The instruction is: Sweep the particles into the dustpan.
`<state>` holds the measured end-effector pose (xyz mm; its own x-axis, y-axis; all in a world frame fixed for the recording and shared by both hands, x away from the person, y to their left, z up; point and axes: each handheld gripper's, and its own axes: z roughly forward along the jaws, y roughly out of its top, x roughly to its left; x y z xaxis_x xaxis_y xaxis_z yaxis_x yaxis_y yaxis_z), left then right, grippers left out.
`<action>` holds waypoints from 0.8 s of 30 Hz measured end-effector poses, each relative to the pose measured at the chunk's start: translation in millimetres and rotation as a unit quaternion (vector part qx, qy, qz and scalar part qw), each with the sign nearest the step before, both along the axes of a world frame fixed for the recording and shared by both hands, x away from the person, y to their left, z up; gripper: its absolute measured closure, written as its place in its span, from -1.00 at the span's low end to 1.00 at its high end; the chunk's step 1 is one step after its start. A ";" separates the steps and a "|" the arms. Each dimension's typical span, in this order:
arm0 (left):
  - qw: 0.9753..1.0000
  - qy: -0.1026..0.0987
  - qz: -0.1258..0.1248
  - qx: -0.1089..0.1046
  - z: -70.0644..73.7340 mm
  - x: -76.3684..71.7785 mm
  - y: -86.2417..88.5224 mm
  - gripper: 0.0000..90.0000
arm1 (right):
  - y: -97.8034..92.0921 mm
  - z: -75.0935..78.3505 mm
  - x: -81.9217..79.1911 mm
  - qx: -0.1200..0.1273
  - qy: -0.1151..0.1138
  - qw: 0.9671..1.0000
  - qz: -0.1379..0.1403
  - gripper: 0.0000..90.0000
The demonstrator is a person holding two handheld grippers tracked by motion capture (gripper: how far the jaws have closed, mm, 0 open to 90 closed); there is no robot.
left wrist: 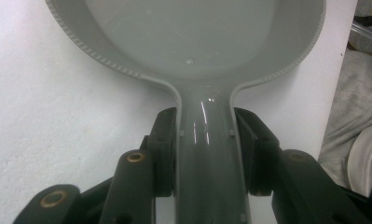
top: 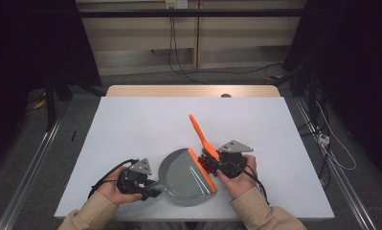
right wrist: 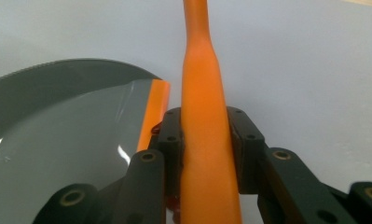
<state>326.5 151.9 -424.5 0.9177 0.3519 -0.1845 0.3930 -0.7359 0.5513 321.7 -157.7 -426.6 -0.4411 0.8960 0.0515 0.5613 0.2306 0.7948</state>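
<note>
A white table [top: 145, 129] spans the middle of the high view, and the work sits low and centre in the frame. There a grey dustpan [top: 184, 177] lies flat, its orange lip [top: 202, 170] running as a diagonal from upper left to lower right. Just to the right of that lip, touching or nearly so, lies a small heap of dark red bits [top: 207, 163], with the pan's open mouth facing them.

An orange brush [top: 200, 135] slants from the heap up toward the centre of the frame, its long handle pointing to the upper left and its lower end down among the red bits. The right gripper [top: 225, 163], lower right of centre, is the nearer tool to the heap; in the right gripper view its jaws are clamped on either side of the brush handle [right wrist: 204, 140], with the pan's lip [right wrist: 155, 112] just to the left.

The left gripper [top: 148, 184], lower left of centre, holds the pan by its stem; in the left gripper view its jaws press on both sides of the grey handle [left wrist: 204, 154], with the pan's bowl [left wrist: 188, 32] straight ahead. Both forearms enter from the bottom edge, hands wrapped around the tools.

Judged from this layout, the coming stroke would run leftward and downward, across the lip.
</note>
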 end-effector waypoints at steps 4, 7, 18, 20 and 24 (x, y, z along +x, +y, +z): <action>1.000 0.003 0.005 -0.003 -0.2 -0.4 -1.2 0.39 | 2.6 0.0 0.4 0.005 0.000 1.000 0.001 0.57; 1.000 0.002 0.004 0.000 0.1 -0.2 -1.3 0.39 | 4.1 -0.1 0.0 0.005 0.002 1.000 0.001 0.56; 1.000 0.007 0.014 -0.002 -0.1 -0.9 -4.7 0.39 | 10.4 -0.8 -2.3 0.007 -0.001 1.000 0.006 0.56; 1.000 0.007 0.014 -0.003 0.0 -0.9 -5.7 0.39 | 11.9 -1.0 -2.7 0.012 -0.002 1.000 0.006 0.56; 1.000 0.005 0.012 0.001 0.3 0.0 -6.2 0.39 | 17.6 -1.3 -3.6 0.008 -0.005 1.000 0.010 0.56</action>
<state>326.5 145.7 -424.2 0.9069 0.3742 -0.1938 0.4167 -0.7271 0.5457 318.1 -140.1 -428.0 -0.4587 0.8864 0.0620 0.5494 0.2281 0.8039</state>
